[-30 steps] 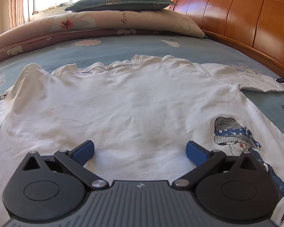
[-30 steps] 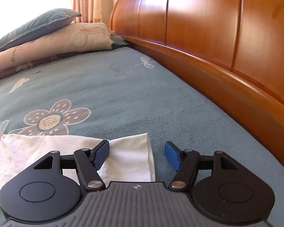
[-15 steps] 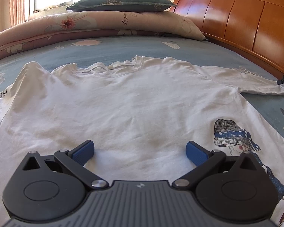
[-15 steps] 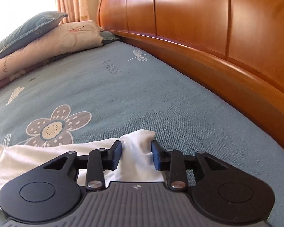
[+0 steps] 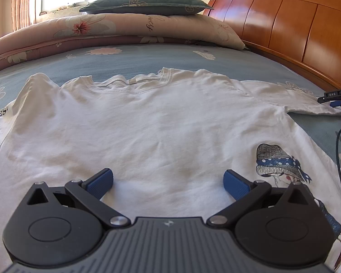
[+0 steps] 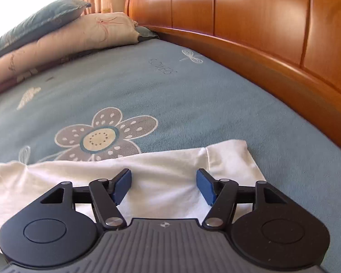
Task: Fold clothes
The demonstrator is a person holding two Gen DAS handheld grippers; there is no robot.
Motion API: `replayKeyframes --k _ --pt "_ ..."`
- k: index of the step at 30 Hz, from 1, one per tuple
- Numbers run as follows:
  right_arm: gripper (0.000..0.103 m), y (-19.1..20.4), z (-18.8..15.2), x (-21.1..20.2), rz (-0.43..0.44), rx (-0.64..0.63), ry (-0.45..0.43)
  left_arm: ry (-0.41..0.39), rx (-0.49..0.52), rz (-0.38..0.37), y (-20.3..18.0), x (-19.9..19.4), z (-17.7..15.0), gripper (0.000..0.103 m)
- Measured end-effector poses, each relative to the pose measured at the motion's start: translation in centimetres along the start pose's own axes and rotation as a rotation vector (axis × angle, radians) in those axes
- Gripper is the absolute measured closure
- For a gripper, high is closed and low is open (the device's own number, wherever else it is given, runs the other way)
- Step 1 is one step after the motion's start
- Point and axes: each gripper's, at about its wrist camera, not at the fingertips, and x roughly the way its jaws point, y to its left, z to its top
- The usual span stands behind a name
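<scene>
A white T-shirt (image 5: 147, 122) lies spread flat on the blue bedsheet, collar away from me, with a printed girl in a hat (image 5: 277, 161) at its right side. My left gripper (image 5: 168, 180) hovers open over the shirt's lower middle, nothing between its blue pads. The shirt's right sleeve (image 6: 161, 170) lies flat in the right wrist view, its cuff (image 6: 231, 157) to the right. Over that sleeve my right gripper (image 6: 163, 185) has its jaws opening, the cloth beneath them but not pinched. Its tip also shows at the sleeve end as the right gripper (image 5: 335, 97) in the left wrist view.
A wooden headboard (image 6: 261, 34) runs along the right side of the bed. A folded floral quilt (image 5: 125, 27) with a green pillow (image 5: 145, 2) on it lies at the far end below a window. A black cable (image 5: 339, 150) hangs at the right edge.
The right gripper closed on the sleeve's cuff, pulled it out sideways, then let go and opened; the sleeve now lies flatter and straighter. The left gripper stayed still.
</scene>
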Motion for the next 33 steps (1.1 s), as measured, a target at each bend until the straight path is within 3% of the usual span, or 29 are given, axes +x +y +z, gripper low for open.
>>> replayKeyframes --k 2,6,10,12,15,19,22,27,30,33 --pt "0.014 0.5 0.8 1.0 -0.019 0.015 0.012 0.000 0.000 0.000 0.0 0.0 0.0 0.001" --pt "0.015 1.2 2.3 -0.1 -0.021 0.078 0.042 0.000 0.000 0.000 0.0 0.0 -0.1 0.001" --pt "0.014 3.0 0.3 -3.2 0.032 -0.010 0.054 0.001 0.003 0.002 0.0 -0.1 -0.1 0.001" --pt "0.014 3.7 -1.8 -3.5 0.030 -0.061 0.116 0.001 0.004 0.003 0.0 0.0 -0.1 0.001" --pt "0.013 3.1 -4.1 -5.7 0.037 -0.055 0.078 0.002 0.005 0.004 -0.1 0.0 -0.1 0.001" --pt "0.014 2.8 -3.6 -7.5 0.022 -0.021 0.136 0.001 0.006 0.004 -0.1 0.0 -0.1 0.001" --pt "0.013 4.0 -2.1 -8.3 0.082 0.008 0.090 0.001 0.006 0.005 -0.1 0.0 -0.1 0.001" --pt "0.013 9.0 -0.7 -5.9 0.123 -0.088 0.066 0.002 0.007 0.006 -0.1 0.0 -0.1 0.001" --pt "0.013 10.2 -0.4 -2.8 0.084 -0.094 0.090 0.002 0.008 0.006 -0.1 0.0 -0.1 0.001" --pt "0.011 9.1 0.3 -0.3 0.036 -0.033 0.069 0.002 0.008 0.006 -0.1 0.0 -0.1 0.001"
